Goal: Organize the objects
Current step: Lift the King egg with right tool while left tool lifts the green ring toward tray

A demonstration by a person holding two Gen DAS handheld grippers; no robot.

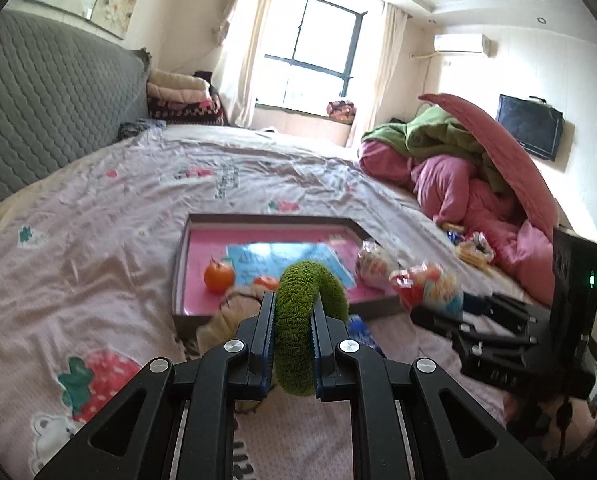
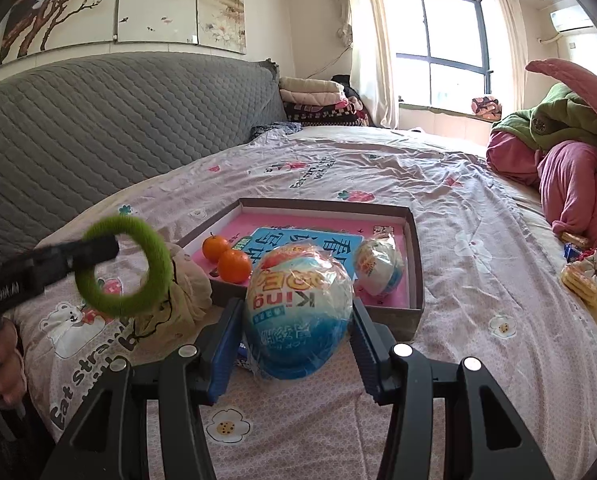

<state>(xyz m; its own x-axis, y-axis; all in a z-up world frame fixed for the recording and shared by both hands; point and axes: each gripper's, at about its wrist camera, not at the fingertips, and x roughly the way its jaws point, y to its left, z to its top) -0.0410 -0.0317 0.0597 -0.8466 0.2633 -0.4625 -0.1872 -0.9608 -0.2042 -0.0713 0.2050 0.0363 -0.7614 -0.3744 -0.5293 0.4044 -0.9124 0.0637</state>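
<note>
left wrist view: the left gripper (image 1: 294,320) is clamped on a green ring (image 1: 298,320); the tray (image 1: 186,260) lies at 12 o'clock, holding an orange (image 1: 218,276).

right wrist view: the right gripper (image 2: 298,320) grips a wrapped egg (image 2: 298,304). two oranges (image 2: 226,258) and a second egg (image 2: 380,266) are already in the tray. snacks (image 2: 586,276) at 3 o'clock are left to place.

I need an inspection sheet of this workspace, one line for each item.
Surface: bed sheet with strawberry print, wrinkled.
Job's things: box tray holding two oranges, a blue booklet and a wrapped snack; beige cloth beside it.
Clutter: snack packets near the pink bedding.
Grippers: left gripper shut on green fuzzy ring; right gripper shut on a wrapped round package.
Cables: nothing seen.
Surroundings: grey headboard, window.
</note>
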